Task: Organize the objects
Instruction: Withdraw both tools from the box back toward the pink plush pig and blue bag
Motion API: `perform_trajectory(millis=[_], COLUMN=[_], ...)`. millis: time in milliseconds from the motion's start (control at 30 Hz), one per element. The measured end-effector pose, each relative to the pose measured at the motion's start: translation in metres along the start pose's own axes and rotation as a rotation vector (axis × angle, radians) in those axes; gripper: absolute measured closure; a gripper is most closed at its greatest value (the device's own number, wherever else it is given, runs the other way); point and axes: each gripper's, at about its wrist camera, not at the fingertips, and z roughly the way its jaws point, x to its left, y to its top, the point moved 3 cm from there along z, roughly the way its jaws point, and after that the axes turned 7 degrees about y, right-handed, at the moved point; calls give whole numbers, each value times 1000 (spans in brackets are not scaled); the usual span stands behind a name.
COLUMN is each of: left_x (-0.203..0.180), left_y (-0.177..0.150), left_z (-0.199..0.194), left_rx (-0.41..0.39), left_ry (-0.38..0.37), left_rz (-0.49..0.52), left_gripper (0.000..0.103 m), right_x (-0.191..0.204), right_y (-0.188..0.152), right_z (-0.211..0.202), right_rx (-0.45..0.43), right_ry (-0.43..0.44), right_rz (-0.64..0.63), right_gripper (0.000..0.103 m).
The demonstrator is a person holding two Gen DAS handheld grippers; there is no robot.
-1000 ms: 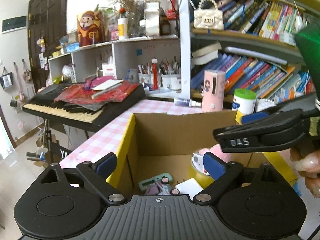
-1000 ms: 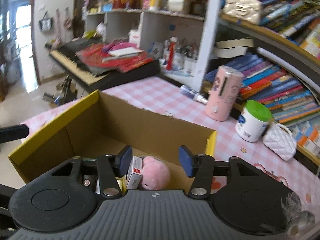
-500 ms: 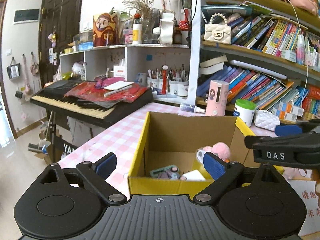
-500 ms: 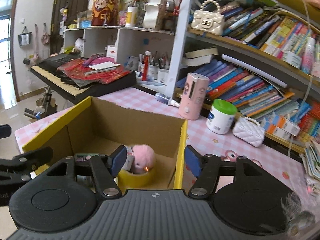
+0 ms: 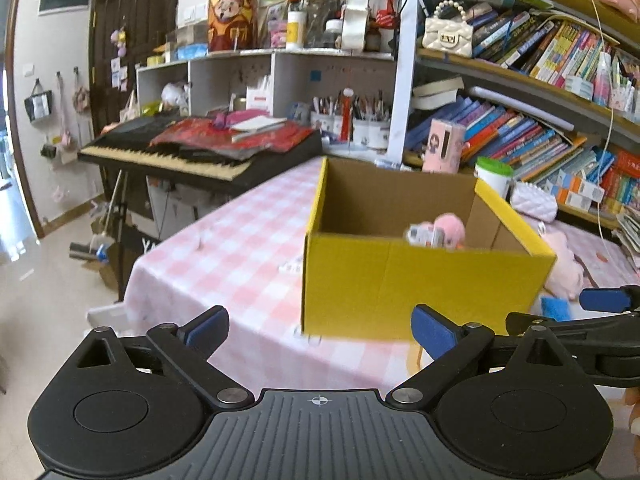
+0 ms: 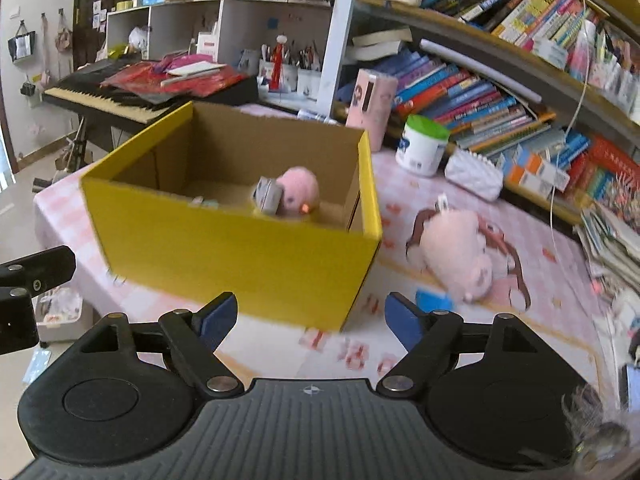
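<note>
Now, going line by line from the claws outward.
Left gripper (image 5: 320, 330): jaws spread wide, nothing between the blue pads, and they have just opened a touch further.
Right gripper (image 6: 310, 320): jaws wide too and empty, having just been opening; my read is that both are free for the next pick.
Why they hang here: both hover in front of the box's near wall, well placed to reach the loose things on the table (image 5: 224, 256).
Yellow box (image 6: 240, 256): open-topped, holding a pink plush (image 6: 300, 196) with a small grey carton (image 6: 267, 199) against it; the rest of its floor is hidden.
Still outside: a pink plush backpack (image 6: 460, 256) and a blue item (image 6: 434, 304), too blurred to name, near the box's right corner.
</note>
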Motion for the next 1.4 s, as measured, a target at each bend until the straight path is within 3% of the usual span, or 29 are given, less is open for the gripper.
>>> perform_trajectory(millis=[300, 700, 1400], left_x=[4, 4, -50], left_y=[-29, -51, -61], left_z=[-25, -52, -54], left_rx=[63, 73, 84], left_ry=[-18, -64, -218], left_rz=[75, 157, 274], left_gripper=[4, 4, 3], right_x=[21, 23, -27], right_y=[-38, -70, -110], right_z=[-31, -60, -87], right_rx=[24, 22, 50], right_ry=[5, -38, -182], right_rz=[16, 101, 247], right_gripper=[18, 16, 15])
